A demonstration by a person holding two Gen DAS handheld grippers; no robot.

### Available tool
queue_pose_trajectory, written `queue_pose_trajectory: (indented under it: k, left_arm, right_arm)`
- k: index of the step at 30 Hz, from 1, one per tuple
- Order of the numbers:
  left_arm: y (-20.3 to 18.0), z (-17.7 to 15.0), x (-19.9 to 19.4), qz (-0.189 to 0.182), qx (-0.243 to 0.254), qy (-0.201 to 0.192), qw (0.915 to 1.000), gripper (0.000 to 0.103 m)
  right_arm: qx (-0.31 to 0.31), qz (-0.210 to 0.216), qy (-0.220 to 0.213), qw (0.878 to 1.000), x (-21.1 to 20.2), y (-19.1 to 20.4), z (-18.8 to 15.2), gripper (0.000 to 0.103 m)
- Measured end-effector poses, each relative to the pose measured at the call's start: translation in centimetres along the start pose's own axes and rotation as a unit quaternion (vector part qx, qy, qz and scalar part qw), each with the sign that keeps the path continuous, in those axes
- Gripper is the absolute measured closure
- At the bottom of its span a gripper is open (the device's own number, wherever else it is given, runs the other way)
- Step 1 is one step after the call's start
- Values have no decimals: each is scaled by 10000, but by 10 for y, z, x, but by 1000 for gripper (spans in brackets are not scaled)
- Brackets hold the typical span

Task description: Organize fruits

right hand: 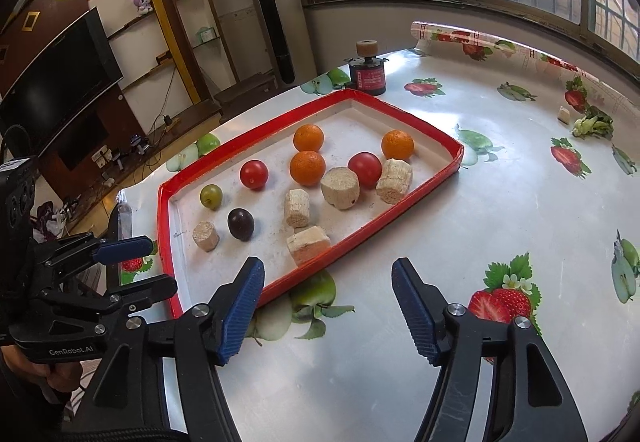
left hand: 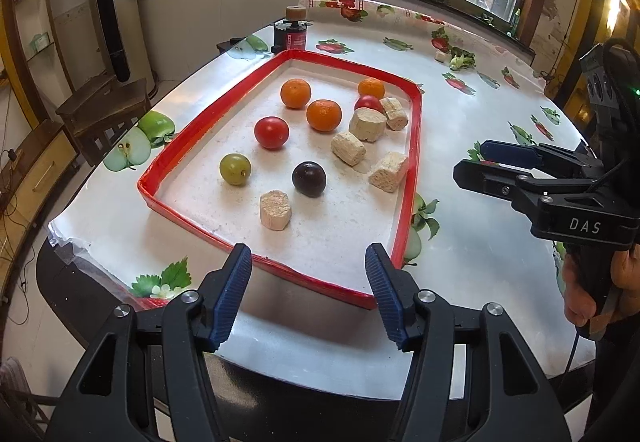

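A red-rimmed tray [left hand: 188, 134] [right hand: 404, 114] holds three oranges [left hand: 324, 115] [right hand: 307, 167], two red tomatoes [left hand: 271, 132] [right hand: 253, 173], a green grape [left hand: 235, 169] [right hand: 211, 196], a dark plum [left hand: 309, 178] [right hand: 241, 224] and several beige cork-like blocks [left hand: 275, 209] [right hand: 340, 187]. My left gripper [left hand: 308, 262] [right hand: 132, 266] is open and empty over the tray's near rim. My right gripper [right hand: 328, 274] [left hand: 476, 158] is open and empty over the tablecloth, just right of the tray.
The table wears a white fruit-print cloth [right hand: 500, 202]. A dark red jar with a cork on top [left hand: 289, 32] [right hand: 367, 72] stands behind the tray. A small beige block [right hand: 564, 114] and a green leafy bit [right hand: 594, 126] lie far right. A rolled cloth edge [right hand: 480, 38] runs along the back.
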State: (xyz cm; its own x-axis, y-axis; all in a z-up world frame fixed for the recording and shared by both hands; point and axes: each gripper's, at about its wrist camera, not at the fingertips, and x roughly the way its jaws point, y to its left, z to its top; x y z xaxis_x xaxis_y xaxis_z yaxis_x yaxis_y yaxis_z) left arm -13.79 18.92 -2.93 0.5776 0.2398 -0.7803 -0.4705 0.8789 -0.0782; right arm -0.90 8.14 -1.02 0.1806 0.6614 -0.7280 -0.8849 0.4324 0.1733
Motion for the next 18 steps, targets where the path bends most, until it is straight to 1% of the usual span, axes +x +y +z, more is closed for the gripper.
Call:
queue_pose_trajectory:
  k: [1,2,3,4,6,7,11,15,18]
  left_arm:
    - [-1,-1,-2,37,6,-41,10000,45]
    - [-2,-2,-4,72,15,-81,9999,45]
    - [-2,-4,-7,115,21,-118,9999,43]
    - [-3,-6,-9,159,28,-157,9997,41]
    - [-5,-9,-13,249,53,-244,9994,28]
    - [-5,-9,-14,296,55,-288,9991,27]
    - [-5,-12,-19,367,38,-366,9986,26]
    - [-6,-13,-22,457,58,-438,9980,26]
    - [-6,-15,-25,537,67,-520,9972,26]
  right_arm:
    - [-27,20,-20,10000,-2,0,-1,29]
    - [-61,37,-36,10000,-4,0,-3,25]
    - [-100,50,-52,9999,-6,0,-4,22]
    - [-145,61,-68,9999,-8,1,-5,21]
    - [-253,109,-103,9996,-11,4,-8,18]
    - [-312,146,-125,9993,-13,5,-10,18]
    - [-559,260,-110,9980,-17,10,-15,16]
    - [-901,251,-87,9956,-17,18,-21,16]
    - [-1115,345,-63,9931,-17,22,-25,16]
